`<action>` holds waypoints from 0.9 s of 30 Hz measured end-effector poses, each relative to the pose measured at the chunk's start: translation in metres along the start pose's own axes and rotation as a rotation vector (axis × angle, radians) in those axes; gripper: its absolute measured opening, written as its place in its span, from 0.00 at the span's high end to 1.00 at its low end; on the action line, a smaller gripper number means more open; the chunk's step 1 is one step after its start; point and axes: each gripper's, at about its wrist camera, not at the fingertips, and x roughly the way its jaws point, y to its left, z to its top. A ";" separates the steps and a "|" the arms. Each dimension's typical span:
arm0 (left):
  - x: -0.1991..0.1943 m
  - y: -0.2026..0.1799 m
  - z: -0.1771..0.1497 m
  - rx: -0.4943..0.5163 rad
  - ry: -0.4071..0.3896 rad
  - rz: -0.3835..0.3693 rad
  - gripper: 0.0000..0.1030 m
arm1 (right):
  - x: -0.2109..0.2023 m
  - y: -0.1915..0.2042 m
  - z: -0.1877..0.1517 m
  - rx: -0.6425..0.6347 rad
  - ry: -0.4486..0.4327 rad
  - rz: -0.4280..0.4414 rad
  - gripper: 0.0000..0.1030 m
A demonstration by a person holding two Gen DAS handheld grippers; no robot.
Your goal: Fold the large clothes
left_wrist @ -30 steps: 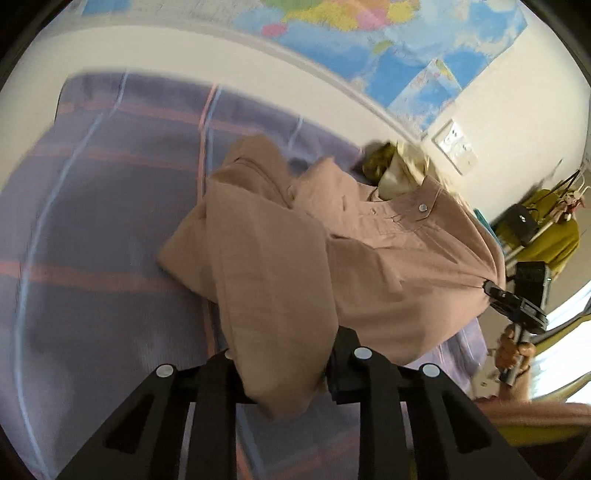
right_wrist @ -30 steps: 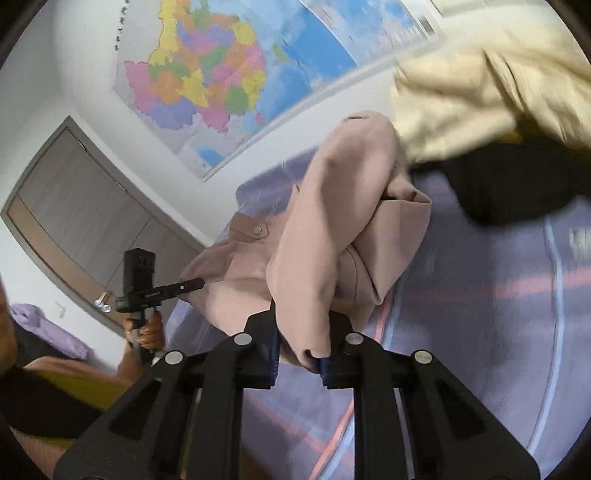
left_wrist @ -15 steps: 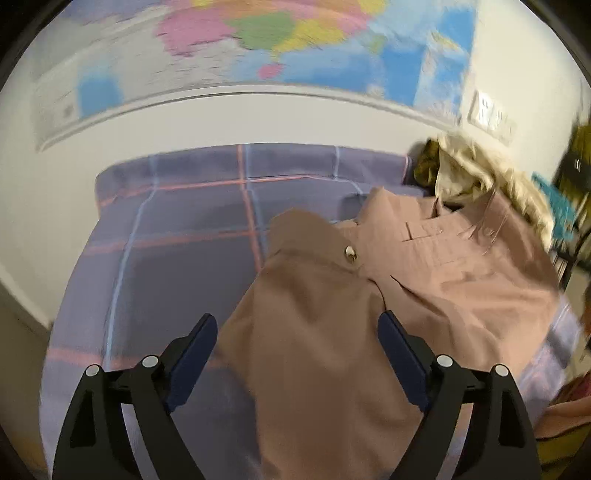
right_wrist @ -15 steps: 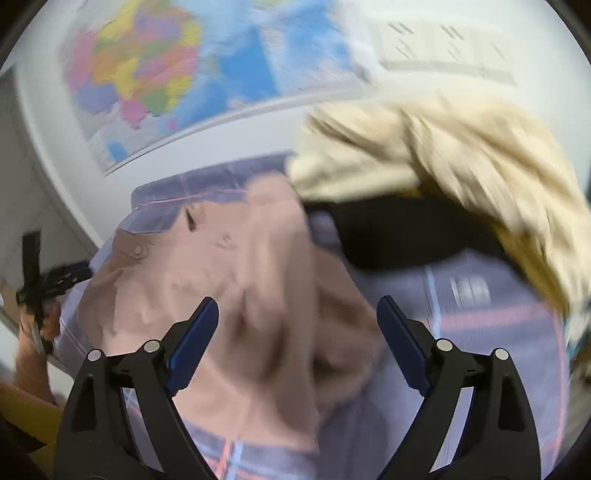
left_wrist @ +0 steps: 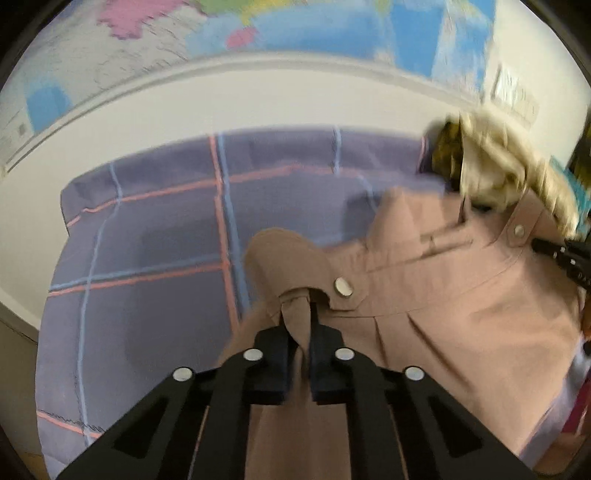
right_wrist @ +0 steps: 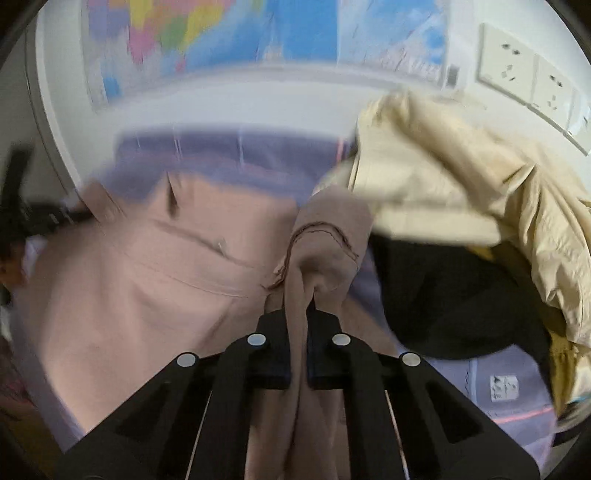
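Observation:
A large pink-beige coat (left_wrist: 443,302) with metal snap buttons lies spread on a bed under a purple plaid sheet (left_wrist: 155,258). My left gripper (left_wrist: 298,325) is shut on a pinched fold of the coat beside a shoulder tab with a snap. In the right wrist view the same coat (right_wrist: 147,280) spreads to the left, and my right gripper (right_wrist: 296,314) is shut on a bunched edge of it with a stitched seam. Each view shows the other gripper as a dark shape at the coat's far side.
A cream jacket (right_wrist: 461,177) lies heaped on a black garment (right_wrist: 443,295) at the right of the bed, close to the coat. A white wall with a coloured map (left_wrist: 295,26) and sockets (right_wrist: 524,85) rises behind the bed.
Both grippers let go of the hanging coat, opened wide as it dropped onto the bed, then closed again on new folds of it. Both views swung toward the wall.

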 end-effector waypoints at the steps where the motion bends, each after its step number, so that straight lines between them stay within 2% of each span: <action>1: -0.007 0.005 0.003 -0.024 -0.028 -0.018 0.95 | -0.008 -0.002 0.006 0.032 -0.036 0.016 0.95; 3: -0.020 0.015 0.009 -0.067 -0.080 -0.031 0.95 | -0.018 -0.013 0.014 0.100 -0.112 0.056 0.96; 4: -0.021 0.017 0.009 -0.065 -0.090 -0.016 0.95 | -0.015 -0.015 0.015 0.113 -0.113 0.061 0.95; 5: -0.019 0.017 0.009 -0.065 -0.087 -0.004 0.94 | -0.005 -0.016 0.015 0.119 -0.088 0.055 0.95; 8: 0.007 0.018 0.004 -0.044 -0.011 0.061 0.90 | 0.037 -0.012 0.007 0.090 0.042 -0.004 0.92; 10: 0.026 0.021 -0.001 -0.045 0.043 0.086 0.87 | 0.054 -0.013 0.000 0.097 0.100 -0.009 0.82; 12: 0.035 0.026 -0.006 -0.053 0.053 0.114 0.74 | 0.057 -0.017 -0.003 0.117 0.107 -0.009 0.78; 14: 0.032 0.030 -0.006 -0.054 0.031 0.146 0.65 | 0.047 -0.020 -0.002 0.132 0.093 -0.014 0.66; 15: 0.029 0.032 -0.007 -0.064 0.020 0.143 0.65 | 0.041 -0.022 -0.002 0.138 0.084 -0.024 0.55; 16: 0.025 0.033 -0.007 -0.069 0.010 0.133 0.65 | 0.029 -0.023 -0.005 0.140 0.061 -0.024 0.49; 18: 0.013 0.036 -0.010 -0.083 -0.012 0.110 0.54 | 0.015 -0.022 -0.007 0.135 0.034 -0.019 0.48; 19: 0.006 0.037 -0.013 -0.086 -0.029 0.103 0.53 | 0.006 -0.021 -0.008 0.131 0.022 -0.003 0.48; 21: -0.013 0.037 -0.022 -0.078 -0.071 0.087 0.38 | -0.009 -0.018 -0.012 0.121 0.005 0.010 0.48; 24: -0.034 0.033 -0.037 -0.074 -0.107 0.045 0.37 | -0.027 -0.004 -0.023 0.079 -0.030 0.049 0.48; 27: -0.035 0.025 -0.054 -0.060 -0.084 0.021 0.36 | -0.023 0.016 -0.031 0.029 -0.014 0.102 0.48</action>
